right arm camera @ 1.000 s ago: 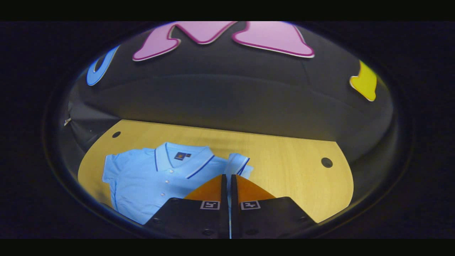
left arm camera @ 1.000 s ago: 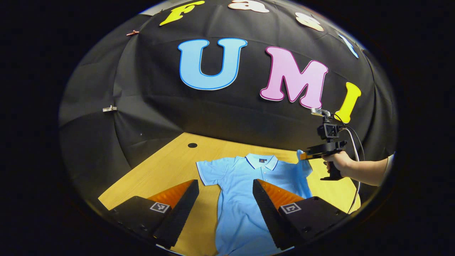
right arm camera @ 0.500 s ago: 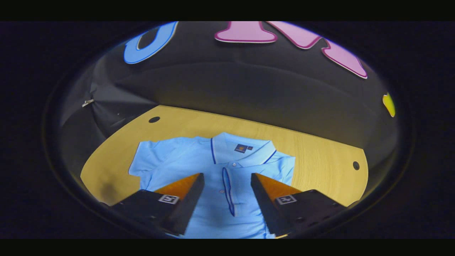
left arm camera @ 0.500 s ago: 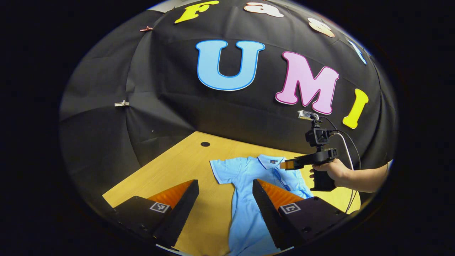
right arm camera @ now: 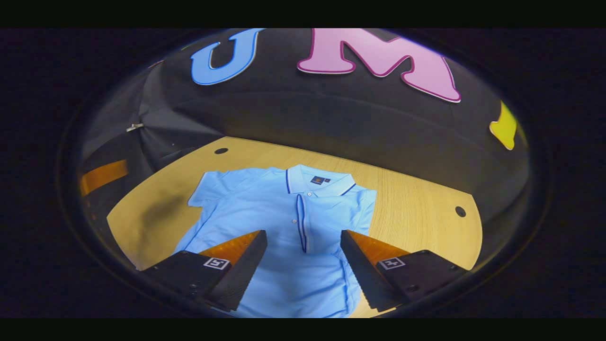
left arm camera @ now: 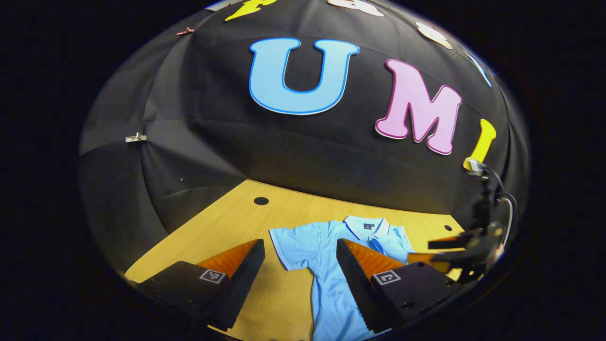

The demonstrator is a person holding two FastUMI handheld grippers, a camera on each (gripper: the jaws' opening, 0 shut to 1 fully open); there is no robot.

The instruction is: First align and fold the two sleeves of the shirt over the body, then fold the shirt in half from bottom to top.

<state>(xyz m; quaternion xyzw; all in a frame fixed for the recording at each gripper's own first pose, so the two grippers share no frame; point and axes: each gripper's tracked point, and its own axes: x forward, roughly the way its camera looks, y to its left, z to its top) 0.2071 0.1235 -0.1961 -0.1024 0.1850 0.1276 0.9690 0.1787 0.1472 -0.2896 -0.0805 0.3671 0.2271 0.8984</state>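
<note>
A light blue polo shirt [right arm camera: 279, 213] lies face up on the wooden table [right arm camera: 416, 199], collar toward the booth wall. Its right-hand sleeve [right arm camera: 331, 222] is folded in over the chest, the dark cuff trim running beside the placket. The other sleeve [right arm camera: 208, 187] lies spread out flat. My right gripper [right arm camera: 303, 237] is open above the shirt's body, holding nothing. My left gripper [left arm camera: 299, 244] is open too, hovering over the shirt [left arm camera: 326, 265] near the spread sleeve [left arm camera: 289, 241]. In the left gripper view the right gripper [left arm camera: 420, 251] stands at the far right, jaws apart.
Round cable holes mark the table top at the back left [right arm camera: 221, 151] and at the right [right arm camera: 460, 211]. Bare wood runs right of the shirt and left of it [left arm camera: 222, 227]. A clip [left arm camera: 135, 138] pins the black wall cloth.
The right gripper opened and let the sleeve go onto the chest, then drew back to the right. The left gripper stayed open and shifted only a little.
</note>
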